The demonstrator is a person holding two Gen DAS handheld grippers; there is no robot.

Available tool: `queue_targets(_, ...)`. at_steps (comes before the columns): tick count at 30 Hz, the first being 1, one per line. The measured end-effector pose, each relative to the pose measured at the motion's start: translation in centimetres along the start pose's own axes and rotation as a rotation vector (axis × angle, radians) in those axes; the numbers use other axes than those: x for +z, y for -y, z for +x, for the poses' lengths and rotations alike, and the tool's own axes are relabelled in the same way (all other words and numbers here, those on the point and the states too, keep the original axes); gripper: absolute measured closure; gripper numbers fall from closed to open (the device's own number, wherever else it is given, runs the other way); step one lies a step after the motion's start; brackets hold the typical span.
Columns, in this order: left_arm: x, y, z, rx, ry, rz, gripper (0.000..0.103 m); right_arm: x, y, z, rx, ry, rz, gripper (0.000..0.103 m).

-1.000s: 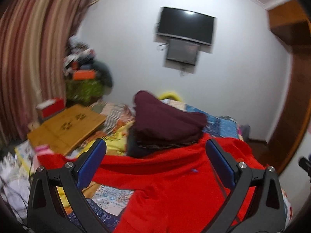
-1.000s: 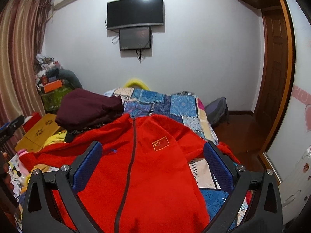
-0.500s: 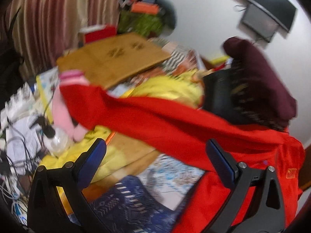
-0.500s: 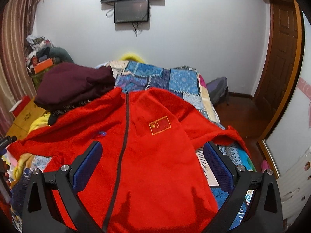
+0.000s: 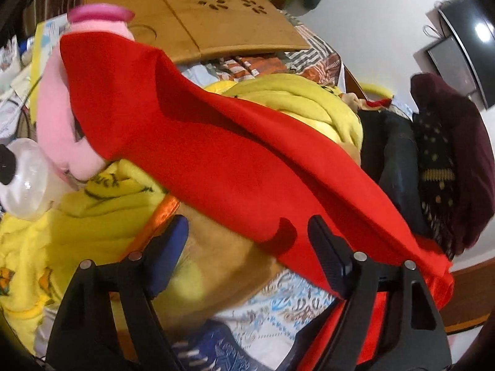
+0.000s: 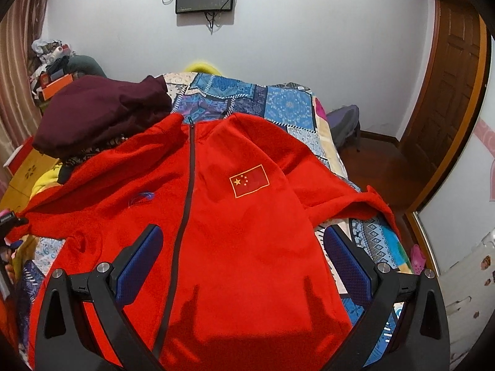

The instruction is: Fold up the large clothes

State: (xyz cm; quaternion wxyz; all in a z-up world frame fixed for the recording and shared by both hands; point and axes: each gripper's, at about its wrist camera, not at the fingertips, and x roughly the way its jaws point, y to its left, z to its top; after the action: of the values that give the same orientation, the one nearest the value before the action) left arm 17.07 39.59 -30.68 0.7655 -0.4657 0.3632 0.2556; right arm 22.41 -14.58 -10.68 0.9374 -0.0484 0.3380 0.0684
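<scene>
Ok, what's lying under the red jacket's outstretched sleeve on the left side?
Under the red sleeve sit a rolled yellow blanket, a pink plush toy at the cuff end, and tan fabric nearer the left gripper. Whatever lies beneath the sleeve's middle is covered.

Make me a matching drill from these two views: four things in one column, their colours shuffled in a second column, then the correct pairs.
Things
1. zip jacket
2. folded garment on the pile beside the jacket's collar
3. plush toy under the sleeve end
4. lap desk

Colours
A. pink
B. light wood
C. red
D. maroon

Pairs: 1-C, 2-D, 3-A, 4-B
</scene>
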Motion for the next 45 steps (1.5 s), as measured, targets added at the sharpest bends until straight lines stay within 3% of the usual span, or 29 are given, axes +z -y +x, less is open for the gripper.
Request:
queue_targets(3, 0.6, -0.3, 0.1, -0.02, 0.004, -0.042, 0.025, 0.1, -0.1, 0.4, 0.004, -0.013, -0.004, 0.0)
queue_targets(5, 1.0, 0.0, 0.1, 0.013, 0.02, -0.017, 0.041, 0.1, -0.3, 0.8, 0.004, -0.02, -0.014, 0.0)
queue_targets(7, 1.1, 0.5, 0.3, 0.095, 0.024, 0.031, 0.073, 0.1, -0.6, 1.1, 0.004, -0.03, -0.027, 0.0)
queue_targets(10, 0.7, 2.0, 0.2, 0.183, 0.047, 0.127, 0.095, 0.1, -1.1, 1.3, 0.007, -0.037, -0.051, 0.0)
queue_targets(13, -0.3, 4.4, -1.5, 0.208, 0.096, 0.251, 0.098, -0.1, -1.6, 1.5, 0.007, -0.04, -0.079, 0.0)
queue_targets(17, -1.2, 7.8, -4.5, 0.144, 0.146, 0.351, 0.098, -0.1, -2.2, 1.8, 0.025, -0.051, -0.108, 0.0)
queue_targets(23, -2.3, 13.0, -8.8, -0.01, 0.182, 0.45, 0.099, 0.2, -3.0, 2.4, 0.108, -0.071, -0.147, 0.0)
queue_targets(31, -7.3, 21.2, -13.1, -0.198, 0.2, 0.655, 0.099, 1.3, -3.8, 3.3, 0.204, -0.097, -0.182, 0.0)
queue_targets(35, -10.0, 25.1, -13.5, -0.278, 0.171, 0.75, 0.099, 1.4, -4.3, 3.3, 0.217, -0.096, -0.194, 0.0)
queue_targets(39, -13.5, 28.6, -12.6, -0.362, 0.083, 0.841, 0.099, 1.4, -4.2, 3.2, 0.225, -0.089, -0.2, 0.0)
queue_targets(45, -19.5, 32.1, -9.6, -0.38, -0.062, 0.991, 0.099, 1.0, -2.6, 3.5, 0.213, -0.106, -0.178, 0.0)
